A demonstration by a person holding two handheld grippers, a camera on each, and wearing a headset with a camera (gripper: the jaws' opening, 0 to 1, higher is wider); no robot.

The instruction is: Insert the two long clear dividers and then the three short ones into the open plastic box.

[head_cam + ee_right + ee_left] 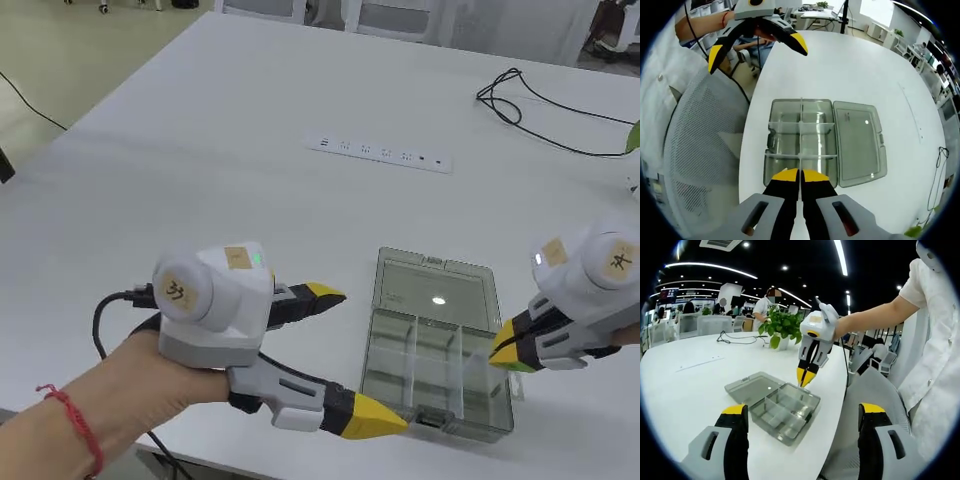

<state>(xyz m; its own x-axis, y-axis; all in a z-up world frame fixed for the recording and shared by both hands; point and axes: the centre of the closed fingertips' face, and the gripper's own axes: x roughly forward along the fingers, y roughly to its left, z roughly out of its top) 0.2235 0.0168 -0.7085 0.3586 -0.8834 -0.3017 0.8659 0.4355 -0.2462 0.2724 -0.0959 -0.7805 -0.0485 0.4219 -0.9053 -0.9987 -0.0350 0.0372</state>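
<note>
My left claw hangs nearest me, jaws wide apart and holding nothing, just left of the box. The box is clear, grey-tinted plastic and lies on the white table, its lid open flat on the far side. Thin clear dividers split its tray into cells. My right claw sits at the tray's right edge, jaws pinched on a long divider that runs across the tray. Farther off lie a power strip and a black cable.
</note>
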